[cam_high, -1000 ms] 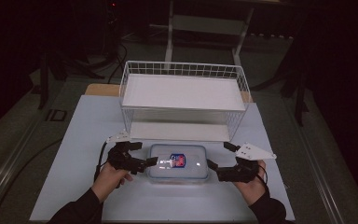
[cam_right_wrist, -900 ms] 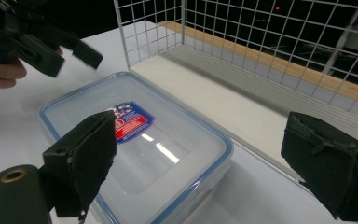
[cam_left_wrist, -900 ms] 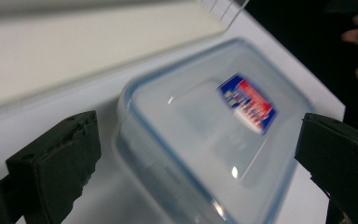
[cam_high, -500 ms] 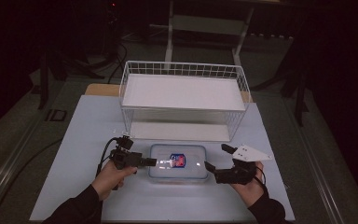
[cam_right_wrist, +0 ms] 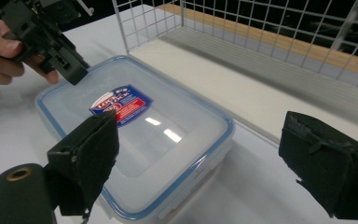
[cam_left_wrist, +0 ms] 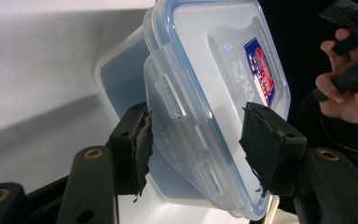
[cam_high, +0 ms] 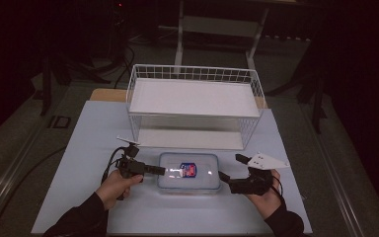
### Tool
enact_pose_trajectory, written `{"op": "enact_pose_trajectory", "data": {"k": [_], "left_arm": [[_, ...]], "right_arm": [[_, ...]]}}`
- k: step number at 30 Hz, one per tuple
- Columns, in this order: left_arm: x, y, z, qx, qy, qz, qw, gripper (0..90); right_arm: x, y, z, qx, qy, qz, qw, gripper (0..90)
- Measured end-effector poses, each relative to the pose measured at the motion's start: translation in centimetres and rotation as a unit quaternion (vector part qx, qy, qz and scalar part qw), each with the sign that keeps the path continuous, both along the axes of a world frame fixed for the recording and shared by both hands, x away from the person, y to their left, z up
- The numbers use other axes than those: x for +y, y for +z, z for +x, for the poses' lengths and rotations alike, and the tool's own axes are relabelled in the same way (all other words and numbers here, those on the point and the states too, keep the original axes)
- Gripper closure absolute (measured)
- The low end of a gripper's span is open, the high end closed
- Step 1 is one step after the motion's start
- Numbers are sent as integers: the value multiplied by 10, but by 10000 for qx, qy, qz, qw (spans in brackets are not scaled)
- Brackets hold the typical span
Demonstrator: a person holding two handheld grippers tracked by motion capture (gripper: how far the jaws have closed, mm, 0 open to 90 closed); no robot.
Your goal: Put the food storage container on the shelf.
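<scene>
The left tool (cam_high: 162,171) is held level at the left short end of the clear plastic container (cam_high: 189,172). In the left gripper view its two black pads (cam_left_wrist: 137,147) stand one on each side of the container's end, where the hinged lid latch (cam_left_wrist: 182,126) sits. The jaws have just been closing. One pad lies against the container wall below the latch; the other stands over the lid (cam_left_wrist: 223,70), and contact there cannot be confirmed. The opening is medium.

The right tool (cam_high: 223,176) is positioned just beside the right short end of the container. In the right gripper view its jaws stand wide apart, with the near corner of the container below and between them; neither pad touches it.

The container rests flat on the pale surface (cam_high: 94,143), near the front edge and between the two hands. Its lid has a blue seal rim and carries a red and blue label (cam_high: 188,169) at the centre.

Behind the container, close to its far long side, stands a white wire basket (cam_high: 193,74) with a flat white panel (cam_high: 192,98) lying in it. The basket's near side is open at the bottom, showing the white base beneath.
</scene>
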State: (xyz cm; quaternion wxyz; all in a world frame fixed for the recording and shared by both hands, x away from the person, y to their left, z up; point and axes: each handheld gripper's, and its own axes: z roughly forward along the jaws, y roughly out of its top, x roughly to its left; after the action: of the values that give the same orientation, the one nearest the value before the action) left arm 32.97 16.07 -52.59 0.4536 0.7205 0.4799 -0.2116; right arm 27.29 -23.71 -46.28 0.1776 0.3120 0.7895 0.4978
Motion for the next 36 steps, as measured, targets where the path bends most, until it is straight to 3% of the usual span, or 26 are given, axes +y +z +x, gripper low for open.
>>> {"op": "enact_pose_trajectory", "data": {"k": [4, 11, 14, 19, 27, 30, 33, 36], "left_arm": [[0, 5, -5, -202, -49, 17, 9998, 478], [-2, 12, -17, -544, -133, 110, 9984, 512], [-2, 13, -21, -641, -170, 112, 9977, 522], [-3, 16, -27, -751, -235, 167, 9968, 538], [-5, 18, -33, -836, -326, 161, 9958, 556], [-5, 17, -34, -845, -316, 160, 9958, 557], [-5, 17, -34, -835, -313, 159, 9959, 557], [-5, 18, -36, -864, -299, 161, 9957, 558]], "right_arm": [[-1, -4, 3, 218, 29, 101, 9997, 131], [0, -14, 12, 845, 75, 168, 9963, 146], [-2, -20, 16, 1253, 172, 264, 9916, 158], [-1, -26, 20, 1729, 382, 415, 9833, 219], [-2, -32, 24, 2217, 564, 646, 9713, 327], [-2, -34, 24, 2324, 493, 564, 9697, 390], [-6, -38, 25, 2556, 516, 682, 9630, 426], [-8, -40, 25, 2664, 494, 789, 9594, 442]]}}
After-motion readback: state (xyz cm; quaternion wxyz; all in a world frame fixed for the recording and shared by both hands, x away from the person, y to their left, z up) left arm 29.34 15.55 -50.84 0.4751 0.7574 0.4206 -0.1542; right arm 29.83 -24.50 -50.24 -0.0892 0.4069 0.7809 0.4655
